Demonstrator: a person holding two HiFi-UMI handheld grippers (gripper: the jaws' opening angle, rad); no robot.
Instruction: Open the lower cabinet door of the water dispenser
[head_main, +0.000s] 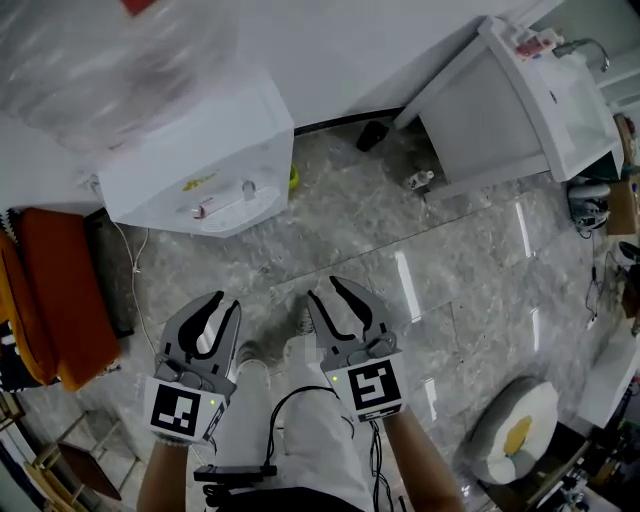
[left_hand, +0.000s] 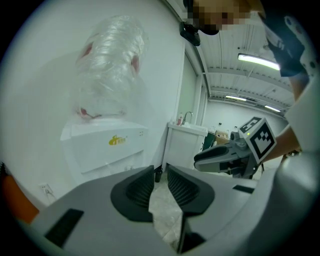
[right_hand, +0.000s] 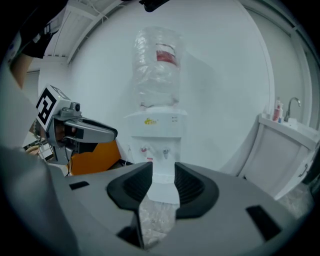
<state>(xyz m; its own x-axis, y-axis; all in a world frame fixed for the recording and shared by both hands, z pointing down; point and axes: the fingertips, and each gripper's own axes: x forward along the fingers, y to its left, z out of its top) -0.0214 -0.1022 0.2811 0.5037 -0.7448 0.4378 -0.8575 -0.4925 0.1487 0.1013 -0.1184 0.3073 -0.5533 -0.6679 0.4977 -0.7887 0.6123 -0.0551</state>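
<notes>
Cabinet door (right_hand: 163, 188) half behind right tool (right_hand: 163, 164)

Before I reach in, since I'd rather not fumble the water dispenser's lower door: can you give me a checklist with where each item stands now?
1. Left claw open and empty: ok.
2. Right claw open and empty: ok.
3. Right claw lined up with the water dispenser: ok, its front shows between the jaws.
4. Claws close enough to touch it: not ok, both hang apart from it over the floor.
5. Lower cabinet door shut, handle found: cannot tell, only a strip of it shows.
6. Bottle seated upright on top: ok.
</notes>
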